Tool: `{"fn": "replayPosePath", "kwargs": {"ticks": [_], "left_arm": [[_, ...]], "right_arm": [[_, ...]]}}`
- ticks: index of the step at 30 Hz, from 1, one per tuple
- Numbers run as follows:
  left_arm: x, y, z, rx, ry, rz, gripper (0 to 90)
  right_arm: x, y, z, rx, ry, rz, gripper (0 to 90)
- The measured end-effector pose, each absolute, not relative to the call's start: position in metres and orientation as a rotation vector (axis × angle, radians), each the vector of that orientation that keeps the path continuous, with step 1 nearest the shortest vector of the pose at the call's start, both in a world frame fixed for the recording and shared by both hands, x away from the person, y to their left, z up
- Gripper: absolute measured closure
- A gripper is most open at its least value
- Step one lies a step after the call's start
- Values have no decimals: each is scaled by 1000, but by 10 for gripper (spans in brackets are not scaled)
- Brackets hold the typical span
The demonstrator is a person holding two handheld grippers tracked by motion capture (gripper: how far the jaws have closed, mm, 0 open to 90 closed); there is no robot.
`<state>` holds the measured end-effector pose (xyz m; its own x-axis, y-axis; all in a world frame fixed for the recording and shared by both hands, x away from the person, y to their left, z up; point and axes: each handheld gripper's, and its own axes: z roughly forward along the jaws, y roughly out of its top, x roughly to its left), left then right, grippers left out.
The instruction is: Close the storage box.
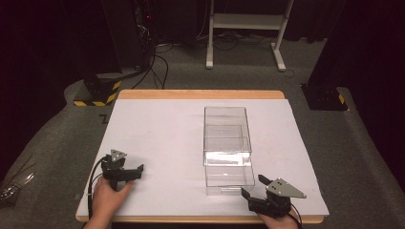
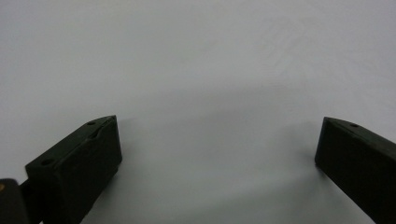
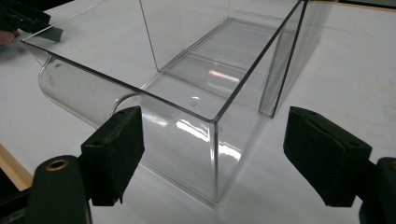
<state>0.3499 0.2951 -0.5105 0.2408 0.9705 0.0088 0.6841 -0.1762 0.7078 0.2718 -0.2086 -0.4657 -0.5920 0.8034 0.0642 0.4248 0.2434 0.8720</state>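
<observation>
A clear plastic drawer [image 1: 229, 175] stands pulled out toward me from its clear outer case [image 1: 224, 125] in the middle of the white table top [image 1: 157, 129]. My right gripper [image 1: 253, 186] rests at the table's near edge, just right of the drawer's front, open. In the right gripper view the drawer's near corner [image 3: 216, 140] stands between the spread jaws of this gripper [image 3: 213, 112] without touching them, and the case [image 3: 280, 65] lies behind. My left gripper [image 1: 137, 172] sits at the near left, open [image 2: 218, 122] over bare white surface.
The table has a wooden rim [image 1: 200, 94]. On the grey floor beyond stand a white desk frame [image 1: 246, 28], black stands with yellow-black tape [image 1: 98, 90] and cables [image 1: 160, 62]. A clear bag [image 1: 14, 183] lies on the floor at left.
</observation>
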Motion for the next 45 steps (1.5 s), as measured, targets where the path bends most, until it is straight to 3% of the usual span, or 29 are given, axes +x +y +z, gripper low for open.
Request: {"fn": "replayPosePath", "kwargs": {"ticks": [45], "left_arm": [[350,295,-510,1934,1508,635,7]], "right_arm": [[305,-194,-469,1164,2093,1243,183]]}}
